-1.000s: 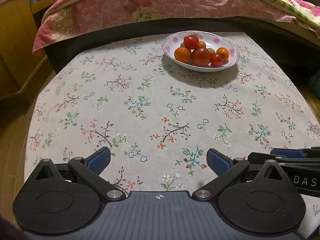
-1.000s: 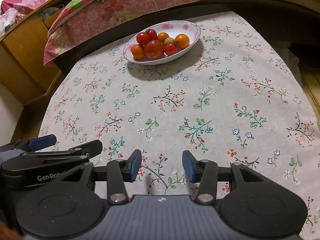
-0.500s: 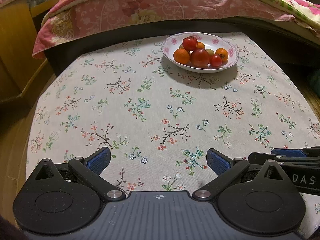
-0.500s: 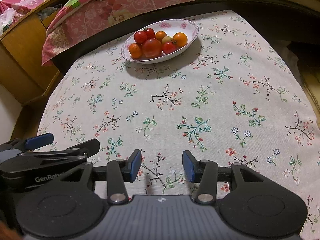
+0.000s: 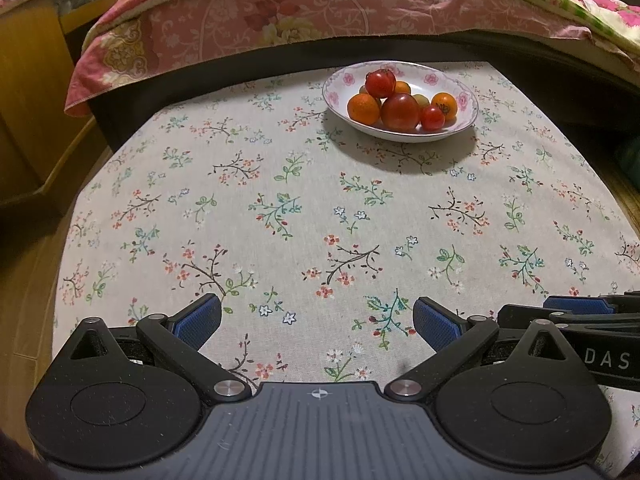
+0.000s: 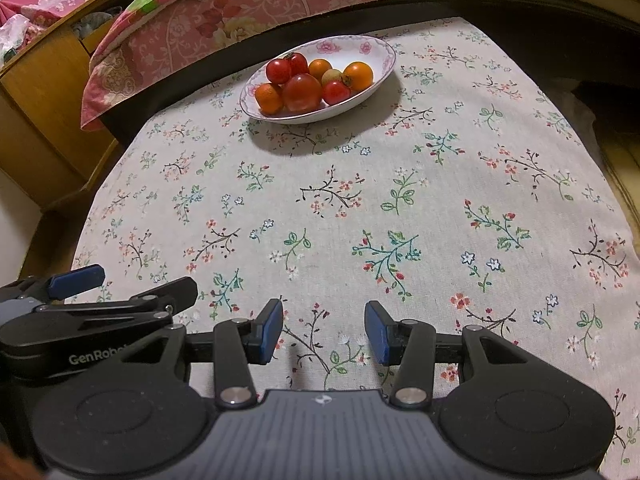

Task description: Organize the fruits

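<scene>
My left gripper (image 5: 316, 318) hovers over the near edge of the tabletop (image 5: 280, 184), fingers spread wide, nothing between the blue pads (image 5: 198, 316). My right gripper (image 6: 324, 330) sits just beside it, also over the near edge; its pads stand apart with a narrower gap, only the flowered cloth showing between them. Neither touches any fruit.

The fruits are heaped in an oval white bowl (image 6: 376, 54) with pink roses on its rim, standing near the far edge of the tabletop, well apart from both grippers. In the heap: a large red tomato (image 5: 400, 111) at the front, an orange (image 5: 363, 109) touching it on the left, a small red tomato (image 5: 432, 117) on its right, another orange (image 5: 444, 104) behind that, one more tomato (image 5: 380, 83) on top. A pale fruit is mostly hidden.

Beyond the far edge hangs a pink floral quilt (image 5: 280, 20). Wooden furniture (image 5: 28, 100) stands off the left edge.
</scene>
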`<state>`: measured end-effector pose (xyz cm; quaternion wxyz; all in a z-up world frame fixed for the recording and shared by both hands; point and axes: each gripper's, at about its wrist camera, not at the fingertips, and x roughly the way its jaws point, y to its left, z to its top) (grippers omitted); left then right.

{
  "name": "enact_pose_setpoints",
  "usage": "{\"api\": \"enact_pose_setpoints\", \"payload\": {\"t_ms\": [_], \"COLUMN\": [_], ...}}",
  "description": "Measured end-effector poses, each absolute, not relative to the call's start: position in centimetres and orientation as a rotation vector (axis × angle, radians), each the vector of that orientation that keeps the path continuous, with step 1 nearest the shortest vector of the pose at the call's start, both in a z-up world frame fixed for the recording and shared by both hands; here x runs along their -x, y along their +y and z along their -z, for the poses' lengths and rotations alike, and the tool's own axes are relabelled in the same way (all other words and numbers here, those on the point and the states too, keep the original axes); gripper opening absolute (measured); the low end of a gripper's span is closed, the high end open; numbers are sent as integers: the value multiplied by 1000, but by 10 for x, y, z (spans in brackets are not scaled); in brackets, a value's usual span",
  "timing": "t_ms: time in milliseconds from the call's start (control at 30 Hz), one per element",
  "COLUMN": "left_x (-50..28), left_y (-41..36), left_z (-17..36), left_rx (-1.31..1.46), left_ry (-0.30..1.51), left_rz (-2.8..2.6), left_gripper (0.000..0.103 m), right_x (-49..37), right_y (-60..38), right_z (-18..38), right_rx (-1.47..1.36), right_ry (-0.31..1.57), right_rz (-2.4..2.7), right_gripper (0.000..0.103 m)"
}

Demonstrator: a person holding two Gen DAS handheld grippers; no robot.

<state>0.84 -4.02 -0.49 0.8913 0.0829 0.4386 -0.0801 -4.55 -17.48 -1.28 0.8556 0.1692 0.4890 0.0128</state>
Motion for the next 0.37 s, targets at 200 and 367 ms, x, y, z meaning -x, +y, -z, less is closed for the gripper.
{"api": "enact_pose_setpoints", "payload": {"t_ms": [200, 367], "left_x": [-7, -7], "left_y": [-40, -40], "left_z": [4, 4], "left_rx": [-180, -183], "left_ry": [905, 904], "left_rz": [163, 162], "left_gripper": [103, 103], "right_x": [45, 45], "right_y": [-175, -175], "right_z": [13, 12], "right_rx": [-356, -357], "right_ry": [1028, 1028], "right_rz": [-27, -27], "right_gripper": [45, 45]}}
